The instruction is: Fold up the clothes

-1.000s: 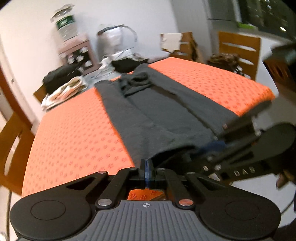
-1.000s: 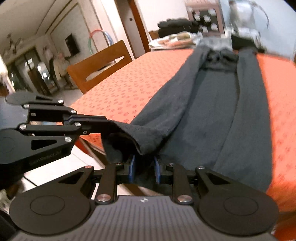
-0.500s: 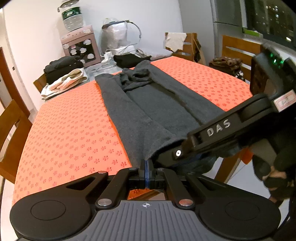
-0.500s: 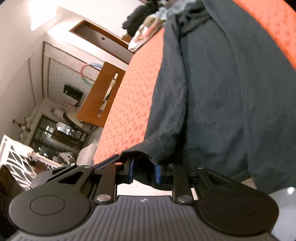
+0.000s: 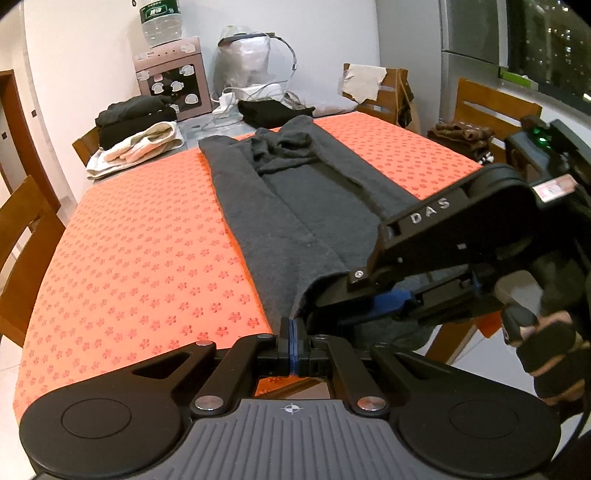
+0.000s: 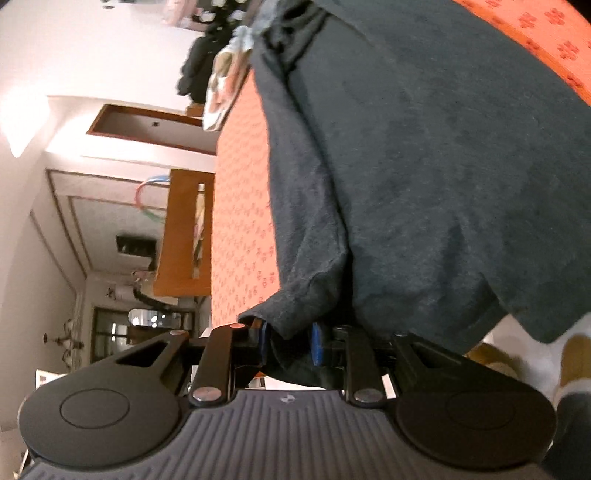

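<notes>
Your left gripper (image 5: 291, 334) has its blue pads pressed together on the near hem of the dark grey garment (image 5: 295, 206), at 6 o'clock in the left wrist view. The garment lies lengthwise on the orange patterned worktop (image 5: 147, 240), running from that hem up toward 12 o'clock, with both long sides folded inward and a bunched collar or hood at the far end — which of the two, you cannot tell.

Your right gripper (image 5: 384, 301) comes in from 3 o'clock in the same view, just beside the left one, at the same hem. In the right wrist view the right gripper (image 6: 290, 341) shows a narrow gap between its blue pads, and a fold of the hem sits in that gap; the pads look closed onto the cloth. That camera is rolled sideways, so the worktop (image 6: 240, 221) stands nearly upright there. Your gloved hand (image 5: 546, 350) holds the right tool at 4 o'clock.

At the far end of the worktop, around 11 o'clock, sit a stack of folded clothes (image 5: 136, 129), a pink appliance box (image 5: 171, 88) with a water bottle (image 5: 160, 18) on top, and a black folded item (image 5: 273, 110) near 12 o'clock. Wooden chairs (image 5: 22, 251) stand around the worktop.
</notes>
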`<state>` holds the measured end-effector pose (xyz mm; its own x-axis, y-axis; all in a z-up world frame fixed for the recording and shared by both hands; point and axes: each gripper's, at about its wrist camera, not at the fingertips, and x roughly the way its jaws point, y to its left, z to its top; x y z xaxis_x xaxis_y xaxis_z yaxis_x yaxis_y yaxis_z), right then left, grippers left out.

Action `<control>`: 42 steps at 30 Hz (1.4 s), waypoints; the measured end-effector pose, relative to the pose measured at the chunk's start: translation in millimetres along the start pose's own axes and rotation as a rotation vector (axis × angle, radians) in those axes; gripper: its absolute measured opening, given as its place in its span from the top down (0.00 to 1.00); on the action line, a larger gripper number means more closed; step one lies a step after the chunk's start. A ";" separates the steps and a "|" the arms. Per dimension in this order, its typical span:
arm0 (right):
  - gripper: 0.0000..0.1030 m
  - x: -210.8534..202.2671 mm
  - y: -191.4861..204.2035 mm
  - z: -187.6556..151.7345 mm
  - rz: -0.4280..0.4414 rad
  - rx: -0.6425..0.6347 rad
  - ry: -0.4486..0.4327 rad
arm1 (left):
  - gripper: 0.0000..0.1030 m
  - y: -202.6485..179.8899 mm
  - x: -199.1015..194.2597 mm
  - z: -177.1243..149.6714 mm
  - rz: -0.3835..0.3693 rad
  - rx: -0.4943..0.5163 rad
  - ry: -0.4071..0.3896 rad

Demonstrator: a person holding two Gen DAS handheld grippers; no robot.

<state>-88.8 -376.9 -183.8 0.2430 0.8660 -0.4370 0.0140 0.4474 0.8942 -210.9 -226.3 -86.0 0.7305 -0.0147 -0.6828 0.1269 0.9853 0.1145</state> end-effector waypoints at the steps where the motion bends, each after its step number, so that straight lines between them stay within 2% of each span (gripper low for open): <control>1: 0.79 0.9 1.3 -0.6 -0.012 -0.006 0.003 | 0.97 -0.4 0.3 -0.2 -0.004 0.001 0.001; 3: 0.92 3.6 4.0 -1.7 -0.036 -0.026 0.013 | 0.97 -1.1 0.8 -0.5 -0.009 0.003 0.004; 5: 0.94 3.1 3.1 -2.3 -0.055 -0.029 0.021 | 0.97 -0.8 1.5 -0.3 -0.010 0.003 0.005; 14: 0.96 -25.5 13.2 -6.5 -0.053 -0.113 0.060 | 0.97 4.0 1.3 -0.1 -0.019 0.006 0.017; 17: 0.96 -30.4 12.8 -7.5 -0.107 -0.178 0.072 | 0.97 1.3 2.0 -2.9 -0.030 0.025 0.030; 23: 0.92 -32.9 7.9 -11.0 -0.243 -0.327 0.113 | 0.95 -9.6 5.3 -15.3 -0.066 0.098 0.081; 25: 0.92 -39.0 6.8 -15.3 -0.276 -0.388 0.131 | 0.95 -10.0 3.5 -20.0 -0.063 0.107 0.087; 28: 0.91 -52.2 9.3 -20.5 -0.316 -0.485 0.109 | 0.94 -8.5 3.1 -26.4 -0.043 0.110 0.098; 29: 0.90 -54.8 11.7 -20.7 -0.323 -0.513 0.096 | 0.90 -8.5 3.9 -28.2 -0.033 0.113 0.099; 31: 0.82 -59.7 17.0 -21.1 -0.337 -0.571 0.072 | 0.85 -8.6 6.1 -30.0 -0.017 0.117 0.098; 37: 0.78 -48.8 42.8 -30.8 -0.384 -0.838 0.057 | 0.75 -22.2 17.4 -29.2 -0.014 0.137 0.072; 39: 0.78 -42.6 43.5 -31.6 -0.409 -0.866 0.064 | 0.69 -29.2 22.8 -30.1 -0.005 0.154 0.059; 42: 0.78 -36.9 42.6 -34.2 -0.445 -0.901 0.071 | 0.67 -39.3 27.8 -35.0 0.015 0.217 0.041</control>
<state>-130.3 -382.1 -132.8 0.3355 0.5770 -0.7447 -0.6565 0.7101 0.2545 -219.0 -259.4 -134.7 0.7061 0.0107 -0.7080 0.2607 0.9257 0.2740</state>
